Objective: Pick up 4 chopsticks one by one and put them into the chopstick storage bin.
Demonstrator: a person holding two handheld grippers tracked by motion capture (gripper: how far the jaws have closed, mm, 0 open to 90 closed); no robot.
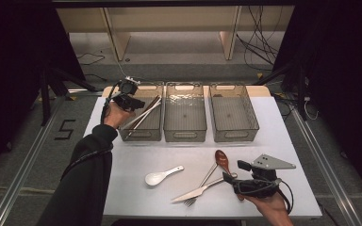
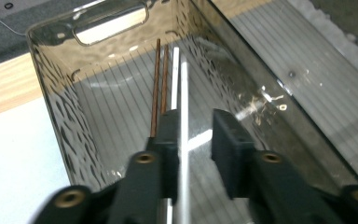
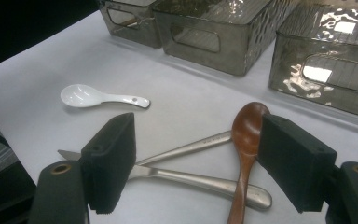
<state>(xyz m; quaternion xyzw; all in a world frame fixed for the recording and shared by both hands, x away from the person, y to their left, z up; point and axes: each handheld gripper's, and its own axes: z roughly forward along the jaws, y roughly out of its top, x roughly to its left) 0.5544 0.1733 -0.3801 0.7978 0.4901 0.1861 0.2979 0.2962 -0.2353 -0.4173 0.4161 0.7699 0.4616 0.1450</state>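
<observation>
Over the left bin (image 1: pixel 141 123), the left tool (image 2: pixel 193 140) hangs with jaws apart, and the silver chopsticks (image 2: pixel 182 93) lie lengthwise between them, let go.

Three clear bins (image 1: pixel 185 128) are counted along the far edge of the tabletop (image 1: pixel 122 188). Two pairs of chopsticks (image 1: pixel 143 115) are seen in the leftmost bin. Toward the near edge, one white spoon (image 1: pixel 162 175), one wooden spoon (image 1: pixel 223 160), one knife (image 1: pixel 198 192) and one fork (image 1: pixel 202 183) are counted.
</observation>
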